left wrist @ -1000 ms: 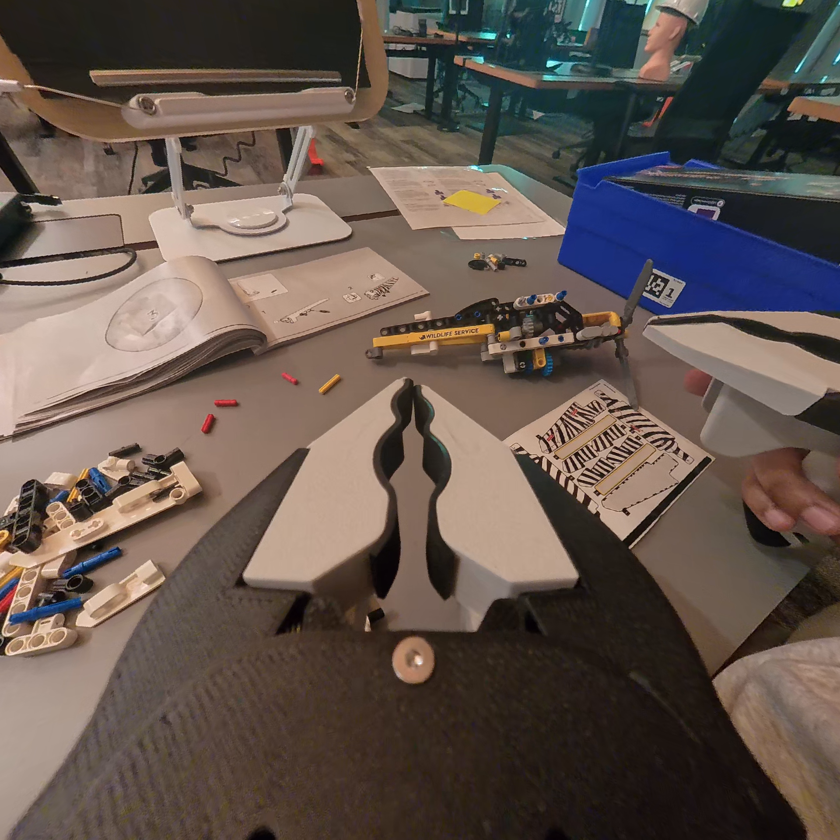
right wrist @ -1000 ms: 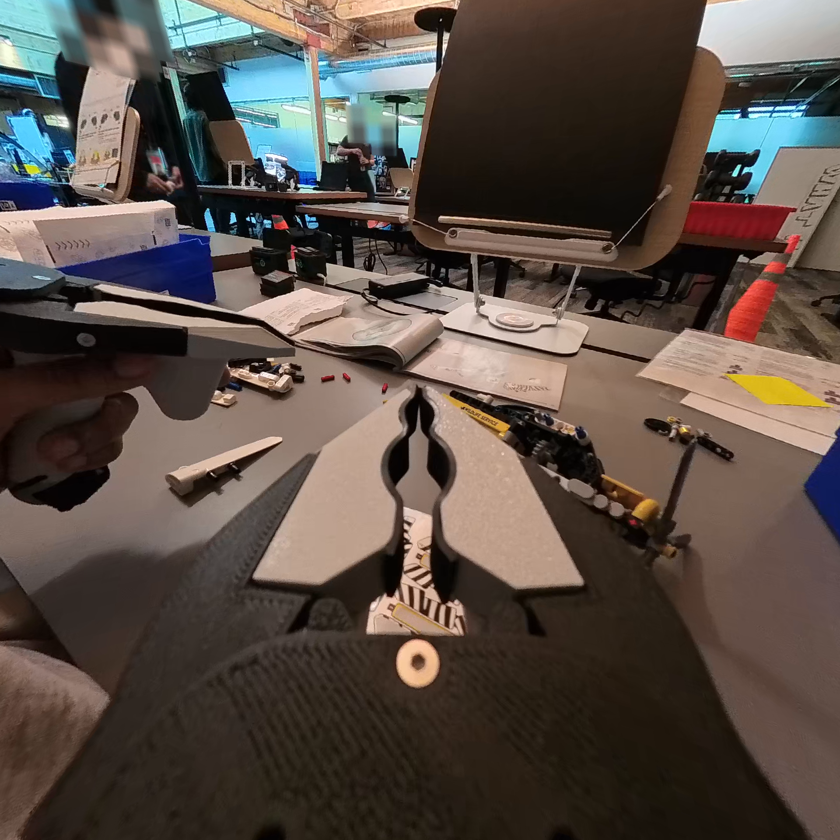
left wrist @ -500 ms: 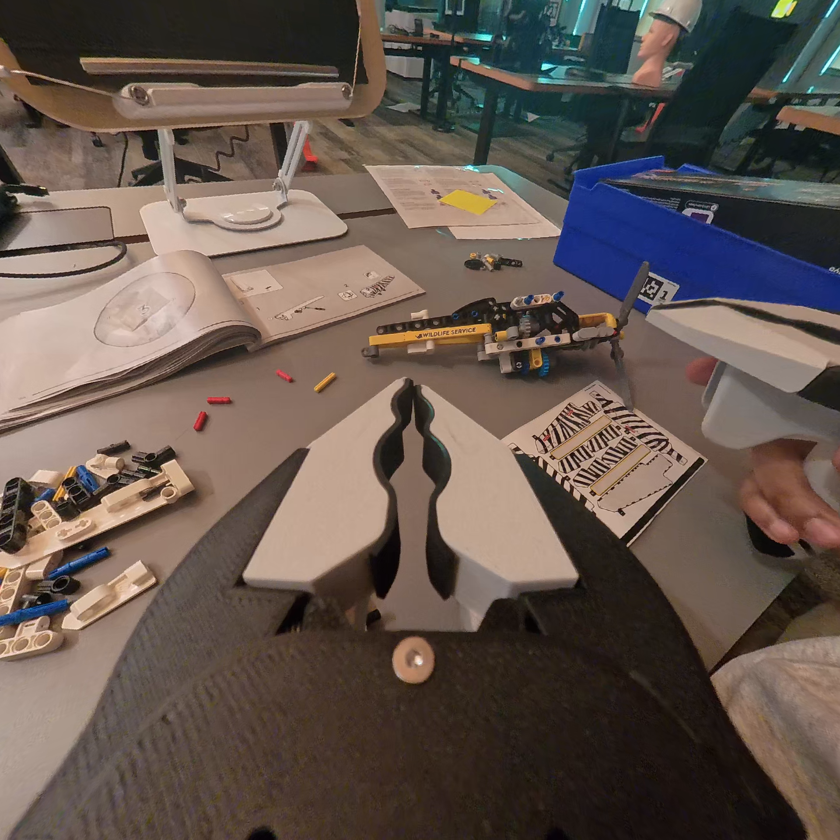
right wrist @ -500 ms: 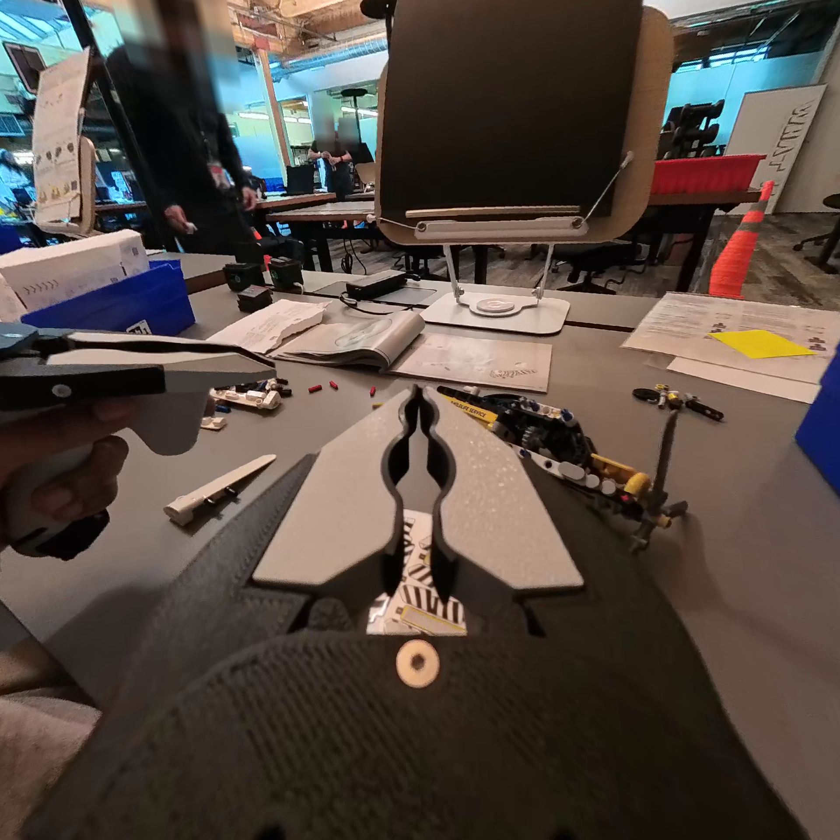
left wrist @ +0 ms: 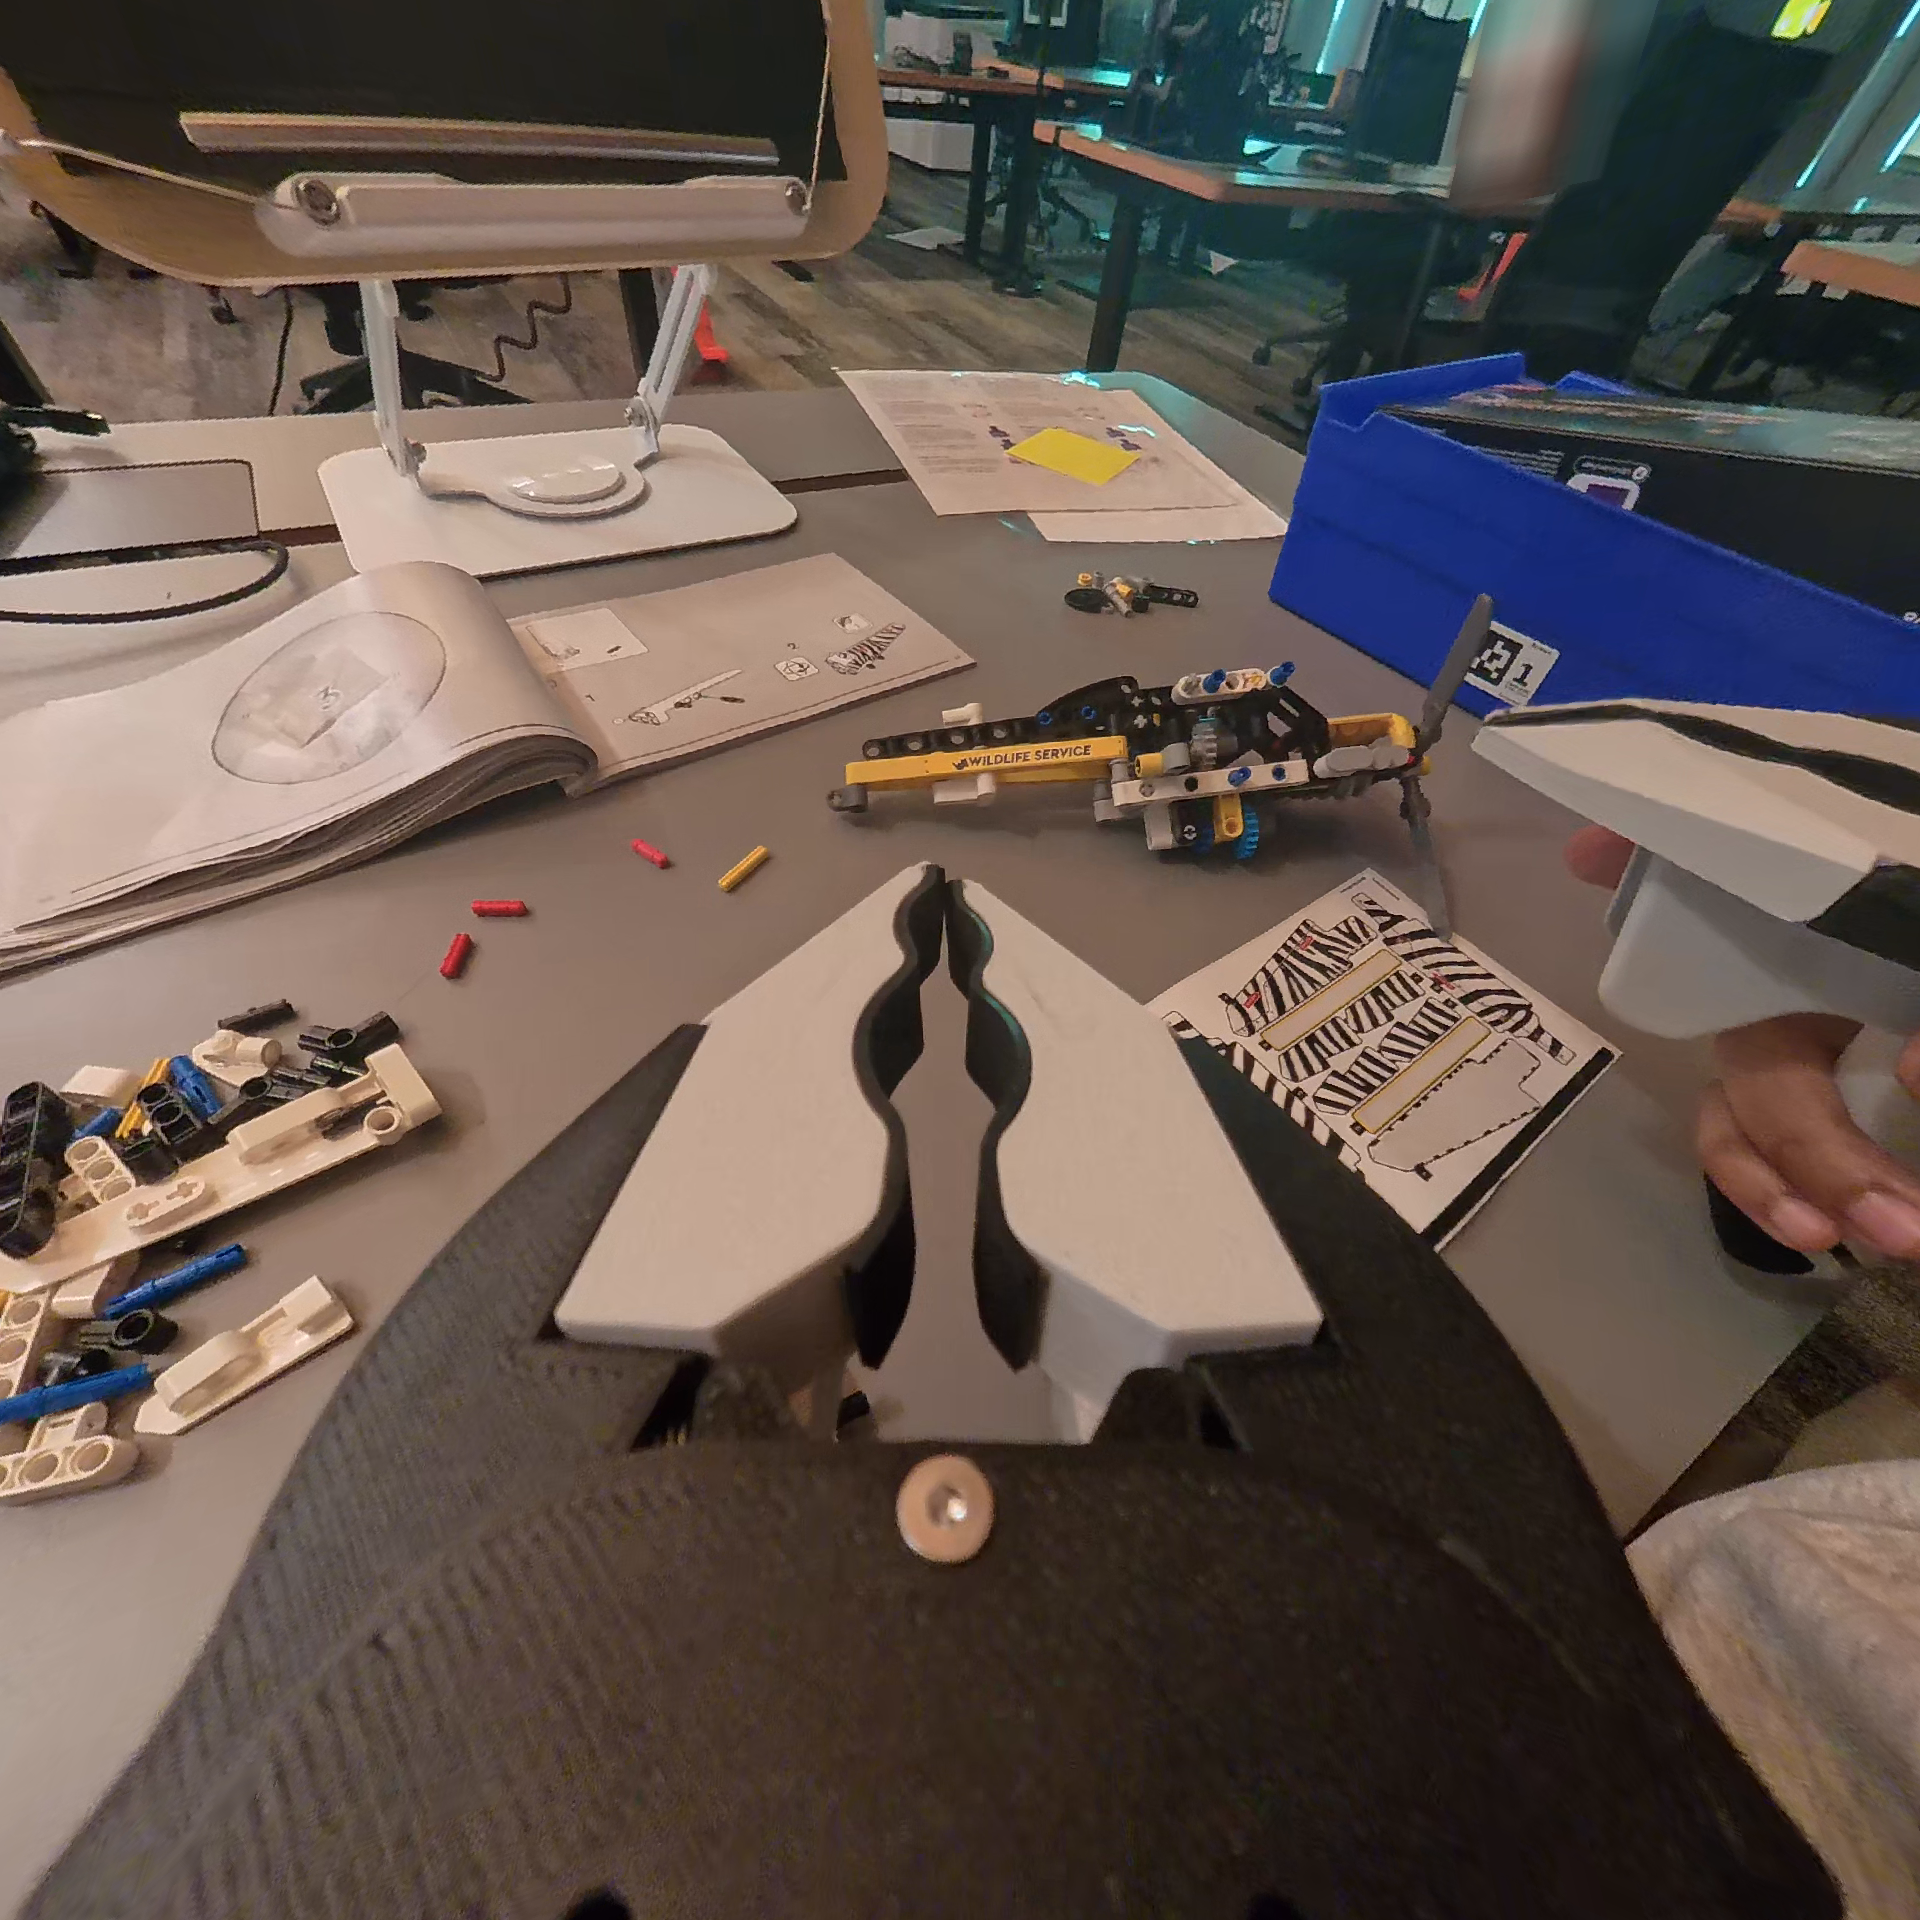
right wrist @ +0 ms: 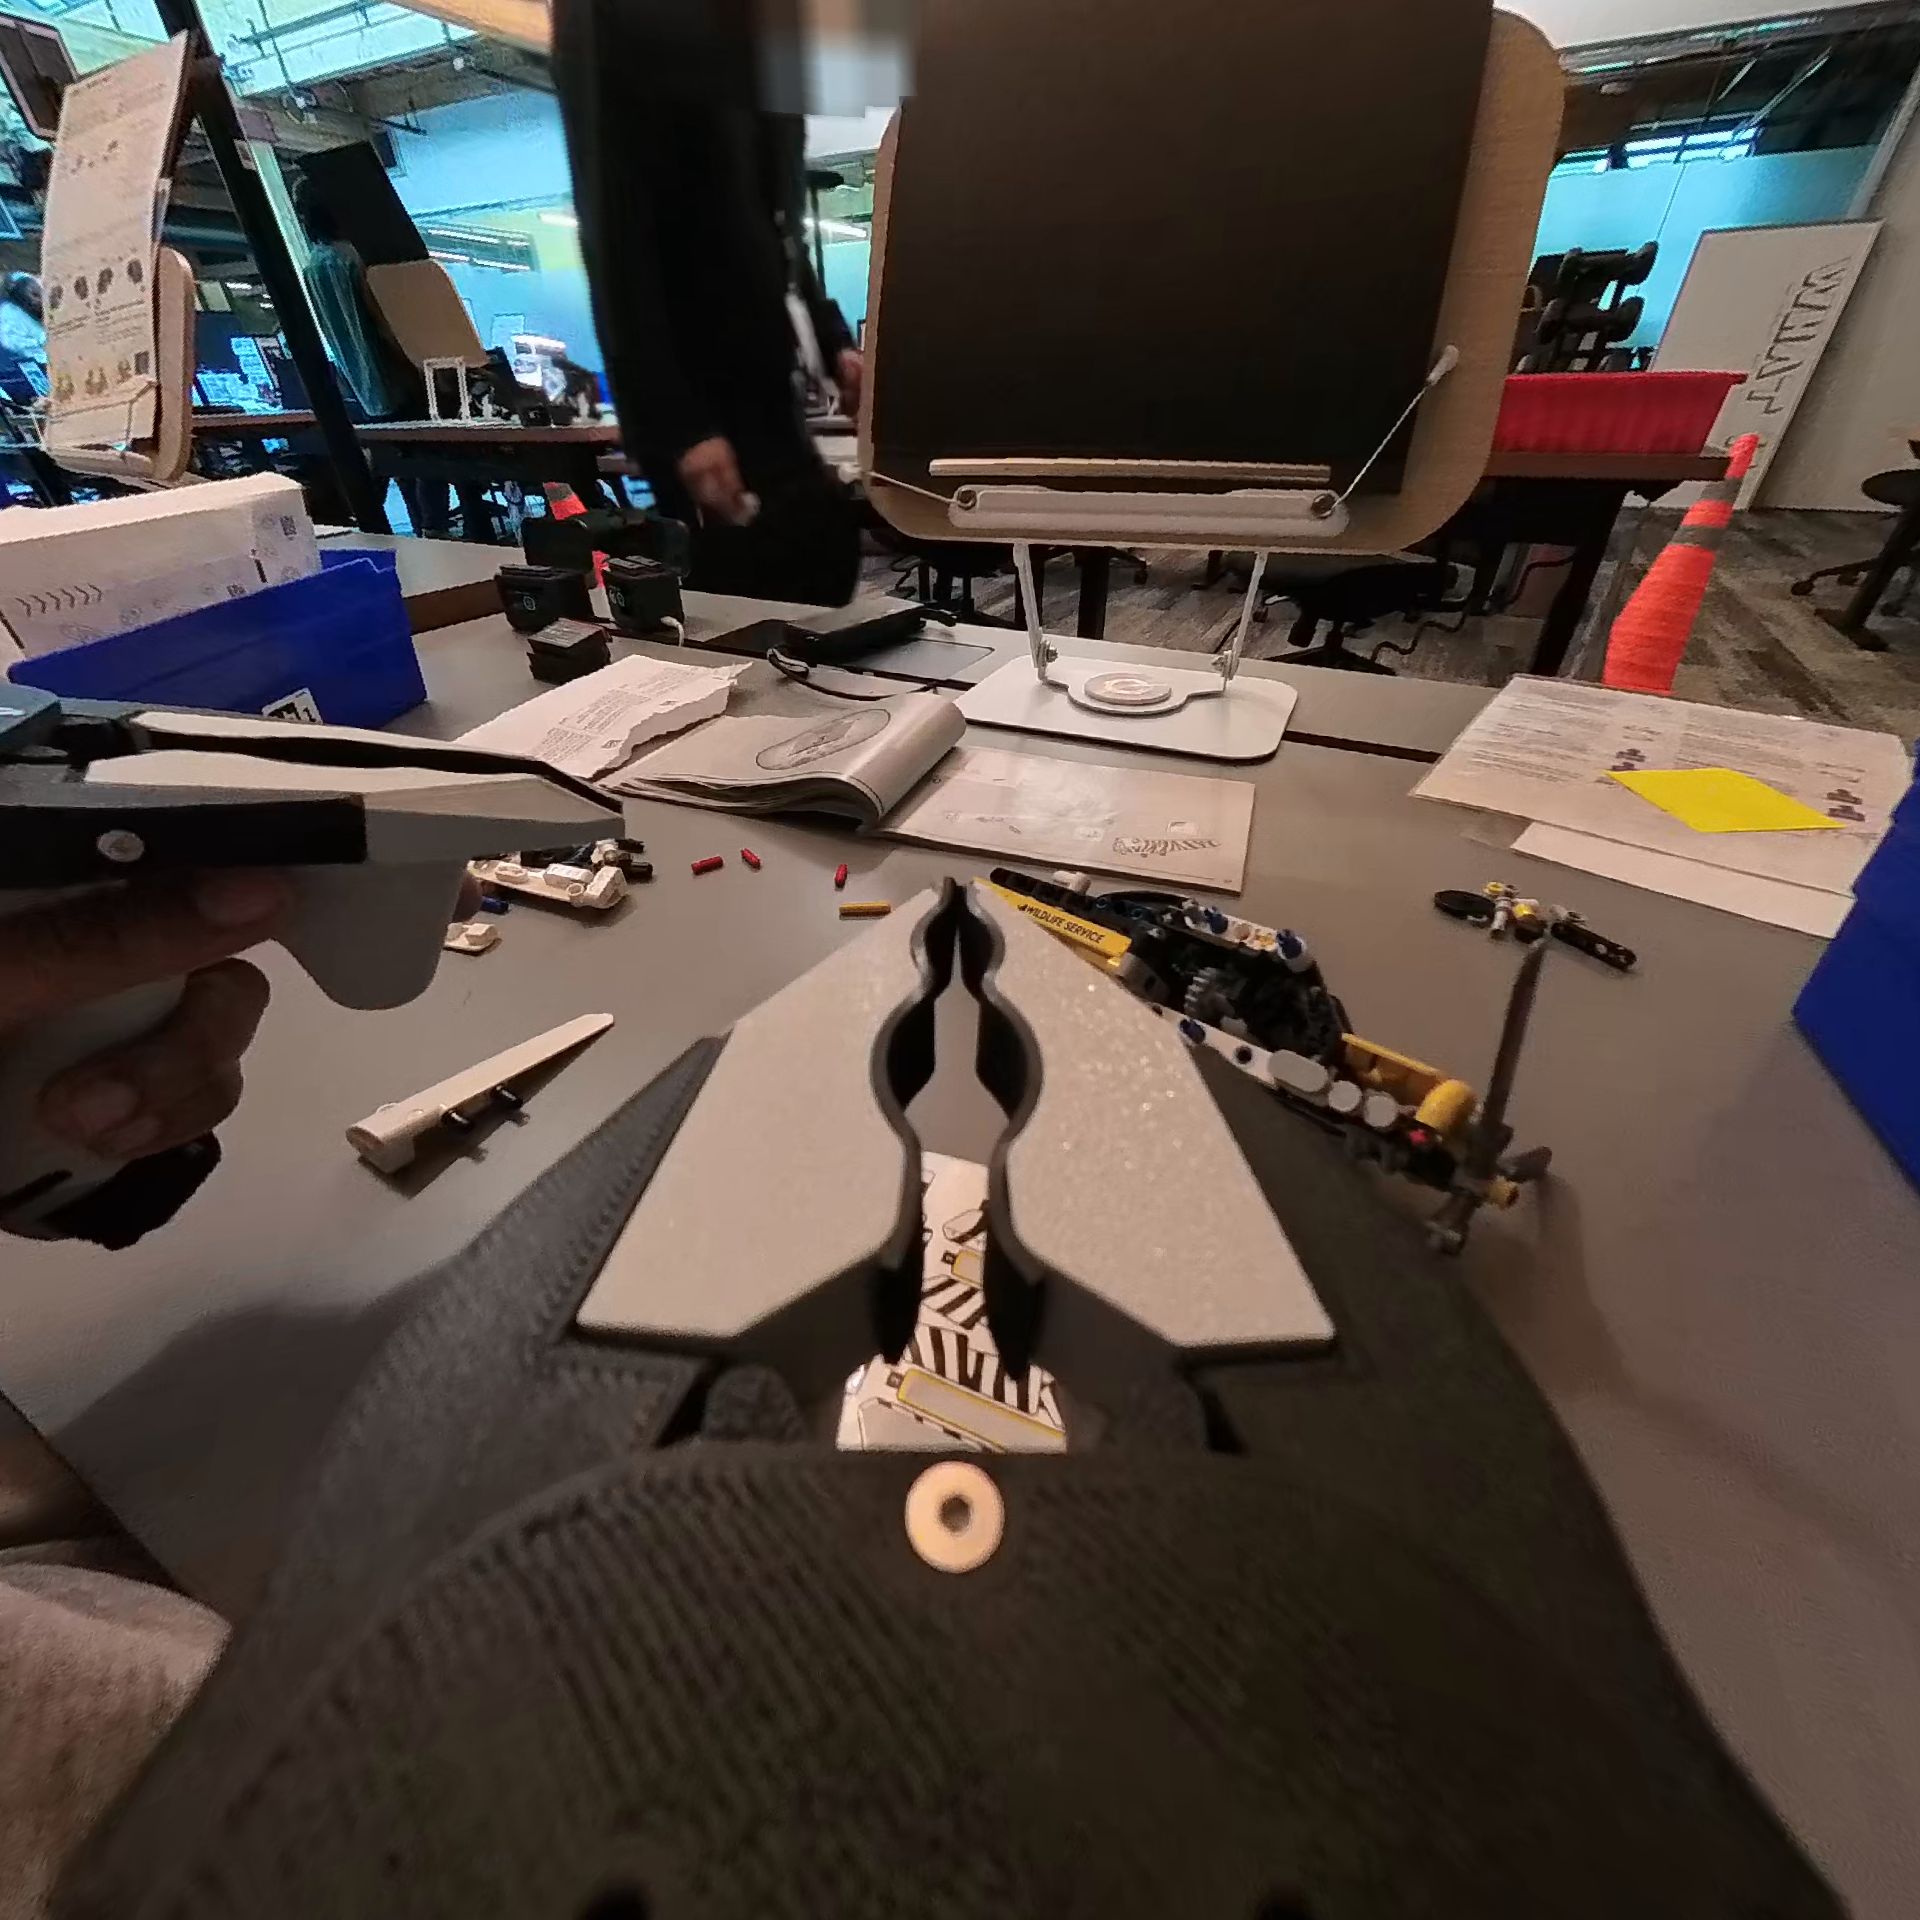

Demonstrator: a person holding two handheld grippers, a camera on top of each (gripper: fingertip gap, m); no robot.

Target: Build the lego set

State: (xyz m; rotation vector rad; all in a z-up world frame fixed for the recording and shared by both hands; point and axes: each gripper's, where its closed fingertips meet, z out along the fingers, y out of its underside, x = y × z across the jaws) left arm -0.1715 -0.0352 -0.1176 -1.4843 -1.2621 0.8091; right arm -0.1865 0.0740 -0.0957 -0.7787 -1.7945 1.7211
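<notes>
meanwhile, with both the left gripper (left wrist: pixel 943 891) and right gripper (right wrist: pixel 958 902) closed on nothing, the propeller (left wrist: pixel 1437 743) on the half-built plane (left wrist: pixel 1132 767) could be knocked if approached carelessly.

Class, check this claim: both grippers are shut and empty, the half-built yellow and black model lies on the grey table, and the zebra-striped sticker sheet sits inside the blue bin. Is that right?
Not quite. The sticker sheet lies flat on the table, in front of the model, not in the blue bin; the left wrist view shows it. Both the left gripper and the right gripper are shut and empty.
</notes>
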